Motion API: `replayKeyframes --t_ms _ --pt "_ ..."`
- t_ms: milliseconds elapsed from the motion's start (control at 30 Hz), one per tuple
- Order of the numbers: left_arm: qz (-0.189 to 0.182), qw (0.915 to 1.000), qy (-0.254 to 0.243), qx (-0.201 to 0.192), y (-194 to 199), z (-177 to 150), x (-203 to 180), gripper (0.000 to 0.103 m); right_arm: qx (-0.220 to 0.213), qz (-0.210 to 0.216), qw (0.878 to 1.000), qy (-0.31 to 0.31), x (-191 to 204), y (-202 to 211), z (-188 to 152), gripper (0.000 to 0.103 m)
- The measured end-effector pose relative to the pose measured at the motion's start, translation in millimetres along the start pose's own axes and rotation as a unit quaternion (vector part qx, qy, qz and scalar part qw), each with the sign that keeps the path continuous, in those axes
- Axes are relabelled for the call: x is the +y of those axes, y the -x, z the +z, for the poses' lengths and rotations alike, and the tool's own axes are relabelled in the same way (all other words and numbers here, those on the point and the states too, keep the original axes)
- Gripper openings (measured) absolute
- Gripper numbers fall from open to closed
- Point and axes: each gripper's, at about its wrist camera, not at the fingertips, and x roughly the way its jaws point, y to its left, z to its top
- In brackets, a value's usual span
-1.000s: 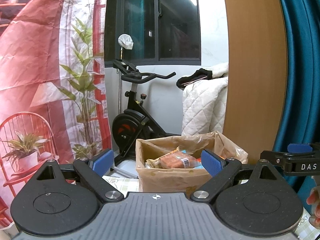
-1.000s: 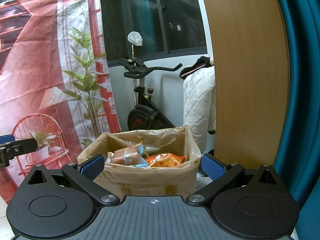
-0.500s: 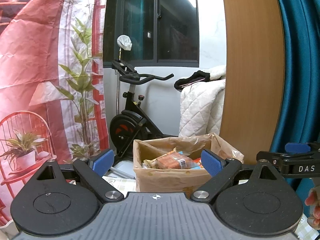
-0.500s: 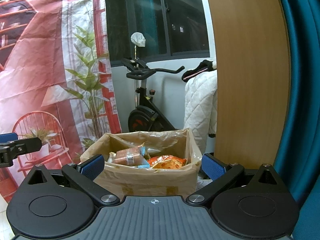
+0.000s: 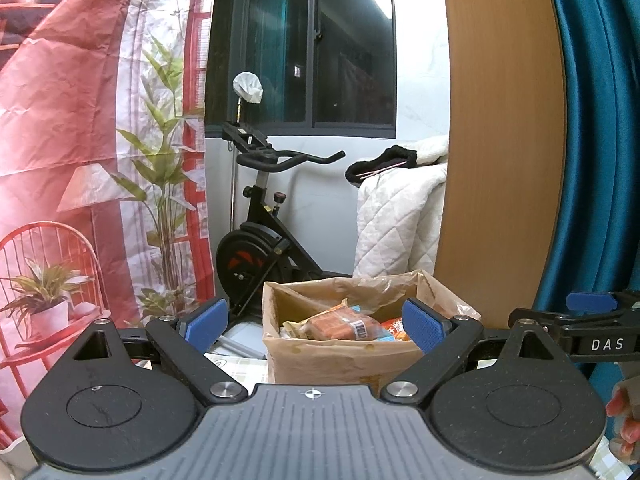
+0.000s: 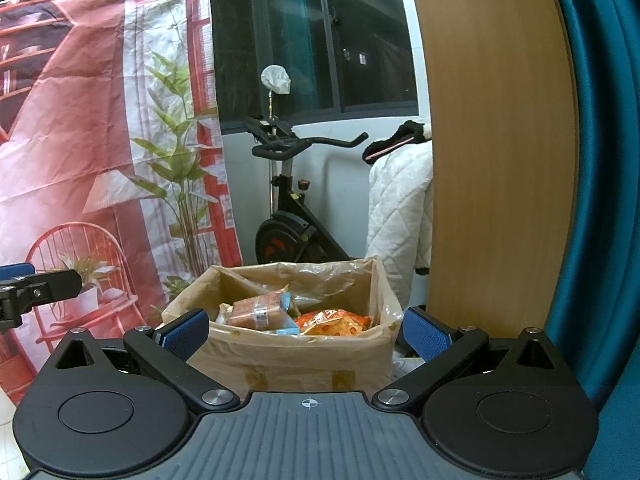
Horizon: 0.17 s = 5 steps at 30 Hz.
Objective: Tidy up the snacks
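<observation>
A brown cardboard box (image 5: 320, 360) lined with clear plastic holds several snack packets, among them a brown-orange wrapped pack (image 5: 340, 322) with a barcode. In the right wrist view the box (image 6: 288, 360) also shows an orange chip bag (image 6: 334, 322) beside the brown pack (image 6: 258, 314). My left gripper (image 5: 316, 326) is open and empty, short of the box. My right gripper (image 6: 306, 332) is open and empty, also short of the box. Each gripper shows at the edge of the other's view.
An exercise bike (image 5: 264, 240) stands behind the box. A white quilt (image 5: 400, 216) hangs to the right. A wooden panel (image 5: 500, 140) and teal curtain (image 5: 600, 128) are at right. A red printed backdrop (image 5: 88, 120) hangs at left. The tabletop (image 5: 240, 366) has a patterned cloth.
Both views have drifted slightly; the box sits a little lower and more central in each. Both grippers stay open and empty.
</observation>
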Motion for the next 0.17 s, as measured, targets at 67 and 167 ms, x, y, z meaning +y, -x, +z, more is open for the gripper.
replayKeyframes --t_ms 67,167 --pt "-0.001 1.0000 0.002 0.000 1.0 0.3 -0.8 0.095 0.000 0.000 1.000 0.000 0.1 -0.1 -0.2 0.102" --pt "-0.002 1.0000 0.004 0.000 2.4 0.8 -1.3 0.095 -0.002 0.001 1.000 0.000 0.0 2.4 0.6 0.102"
